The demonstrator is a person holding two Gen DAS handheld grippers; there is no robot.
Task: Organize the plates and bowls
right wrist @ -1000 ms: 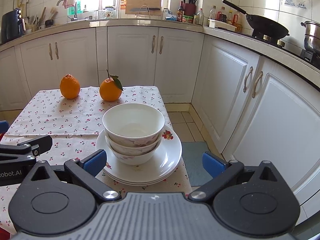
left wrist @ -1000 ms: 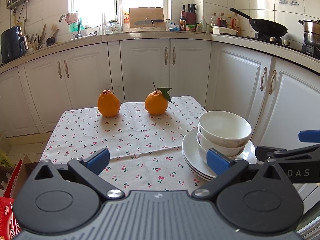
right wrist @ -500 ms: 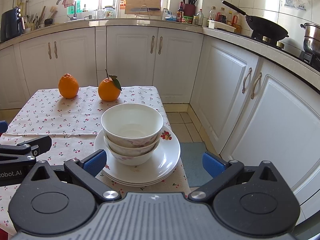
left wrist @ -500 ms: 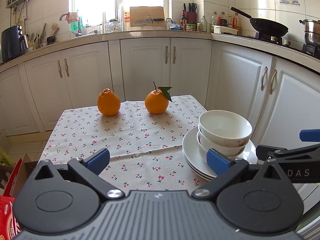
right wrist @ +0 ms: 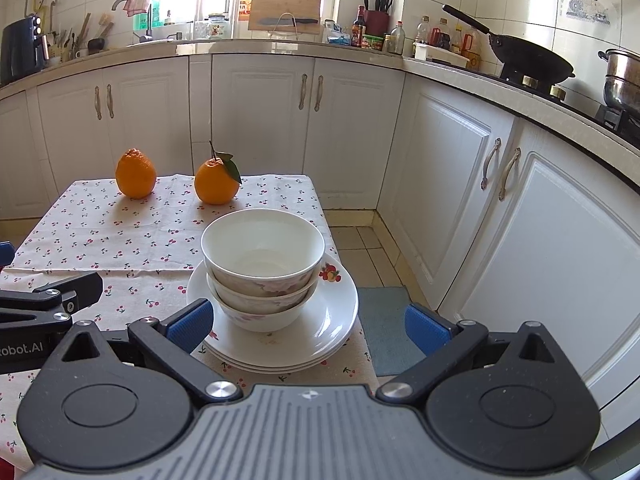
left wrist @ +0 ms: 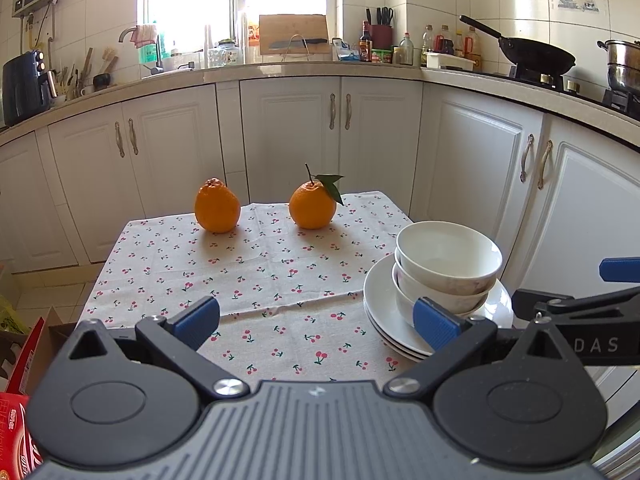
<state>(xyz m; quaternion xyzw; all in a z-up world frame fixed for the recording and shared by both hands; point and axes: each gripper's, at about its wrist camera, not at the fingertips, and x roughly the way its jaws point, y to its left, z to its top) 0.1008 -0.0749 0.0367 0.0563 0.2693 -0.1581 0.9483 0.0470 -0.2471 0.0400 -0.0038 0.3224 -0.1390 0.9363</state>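
Table [left wrist: 256, 264], small, under a cream cloth printed with red cherries, set in the middle of a white-cabinet kitchen; most of the cloth bare

Stack of white ceramic plates [right wrist: 336, 320] at the near right corner of the table, close to the edge. Seems three of them by the rims, top one with a small fruit print near its far rim. Nested neatly, rims aligned

Three white ceramic bowls with faint floral sides [right wrist: 262, 256] sit nested one in another, upright, on the middle of the top plate. Top bowl looks empty

Two oranges at the far side of the table, well apart from the crockery: a knobbly-topped orange [left wrist: 217, 210] to the left, a leaf-stemmed orange [left wrist: 313, 206] to its right

Left tongs [left wrist: 316, 318]: blue pads wide apart, holding nothing, low over the near cloth; the right-hand pad overlaps the bowl stack in view, contact not clear

Right tongs [right wrist: 308, 324]: blue pads wide apart, empty, facing the stack from the near side, plates and bowls between the pads in view, whether touching cannot tell

Judgement on progress: bowls with bowls, plates with plates, all in one pile; sorting looks done or nearly so. No loose crockery visible elsewhere on the table. Possibly left: carrying the pile to storage
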